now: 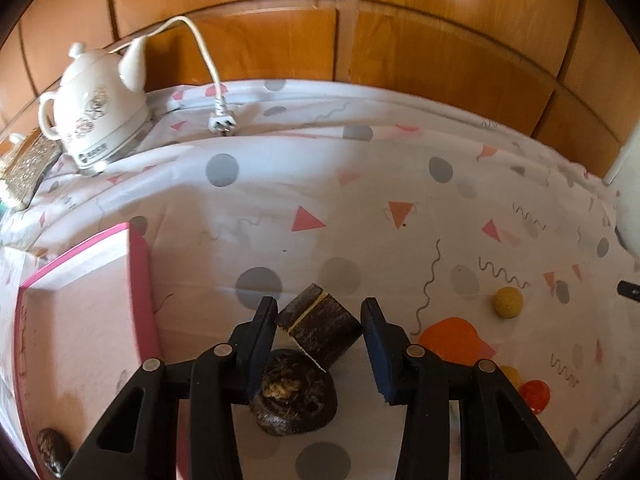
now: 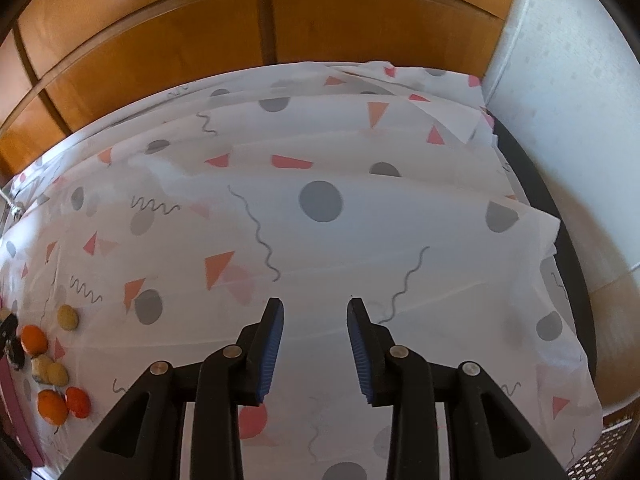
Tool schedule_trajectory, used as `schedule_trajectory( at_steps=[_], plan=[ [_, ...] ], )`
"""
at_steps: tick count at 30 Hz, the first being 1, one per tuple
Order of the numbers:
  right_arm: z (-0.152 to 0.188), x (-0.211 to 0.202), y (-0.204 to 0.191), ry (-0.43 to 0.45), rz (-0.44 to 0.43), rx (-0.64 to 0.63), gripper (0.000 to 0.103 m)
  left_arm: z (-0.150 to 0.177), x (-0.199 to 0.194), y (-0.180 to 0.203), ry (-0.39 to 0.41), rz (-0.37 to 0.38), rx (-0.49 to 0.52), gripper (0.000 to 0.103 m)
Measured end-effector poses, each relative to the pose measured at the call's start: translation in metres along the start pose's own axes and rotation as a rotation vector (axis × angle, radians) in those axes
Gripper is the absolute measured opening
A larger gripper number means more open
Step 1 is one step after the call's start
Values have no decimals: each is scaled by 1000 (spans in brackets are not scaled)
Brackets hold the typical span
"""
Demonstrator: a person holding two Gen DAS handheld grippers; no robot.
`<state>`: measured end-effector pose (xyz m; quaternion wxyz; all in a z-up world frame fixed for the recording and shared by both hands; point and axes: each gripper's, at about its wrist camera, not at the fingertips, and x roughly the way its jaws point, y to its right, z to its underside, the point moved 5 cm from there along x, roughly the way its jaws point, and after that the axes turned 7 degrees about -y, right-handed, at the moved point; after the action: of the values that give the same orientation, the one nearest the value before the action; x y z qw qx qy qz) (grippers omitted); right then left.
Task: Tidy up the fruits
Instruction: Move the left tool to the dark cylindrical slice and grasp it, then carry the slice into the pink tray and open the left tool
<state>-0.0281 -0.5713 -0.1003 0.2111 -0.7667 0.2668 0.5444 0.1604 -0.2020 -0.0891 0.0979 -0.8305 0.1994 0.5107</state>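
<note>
Fruits lie on the cloth-covered bench [image 1: 360,220]. One dark brown block [image 1: 324,330] with a yellow stripe is clamped in the left hand-held gripper [image 1: 320,306], which is tilted steeply down over one dark round fruit [image 1: 294,400]. To the right, three yellowish fruits [image 2: 68,317], two orange fruits [image 2: 34,339] and one red fruit [image 2: 78,402] are seen. The right hand-held gripper [image 2: 316,308] is held apart and empty.

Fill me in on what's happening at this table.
A person is sorting fruit on a patterned tablecloth with two hand-held grippers. The left hand-held gripper is closed on a dark brown halved piece, held above another dark round fruit. A pink tray beside it already holds one dark piece. The right hand-held gripper hangs empty over bare cloth, its jaws a little apart. Orange and yellow fruits remain loose on the cloth.
</note>
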Motion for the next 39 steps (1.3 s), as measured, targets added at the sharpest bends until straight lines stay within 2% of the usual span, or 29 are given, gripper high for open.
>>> schedule_trajectory(
  at_steps=[6, 15, 23, 34, 37, 39],
  plan=[
    [0, -1, 8, 0, 7, 27, 33, 9, -23, -10, 48, -2, -17, 43],
    [3, 0, 3, 0, -1, -3, 33, 22, -54, -33, 99, 5, -58, 43],
    [8, 3, -4, -10, 20, -47, 33, 39, -80, -59, 146, -32, -97, 43],
    [22, 6, -39, -9, 37, -208, 33, 73, -95, -121, 150, -65, -236, 43],
    [24, 6, -46, -7, 11, -231, 33, 82, -101, -137, 156, -80, -269, 43],
    [26, 4, -56, -2, -44, -254, 33, 89, -104, -147, 158, -89, -289, 43]
  ],
)
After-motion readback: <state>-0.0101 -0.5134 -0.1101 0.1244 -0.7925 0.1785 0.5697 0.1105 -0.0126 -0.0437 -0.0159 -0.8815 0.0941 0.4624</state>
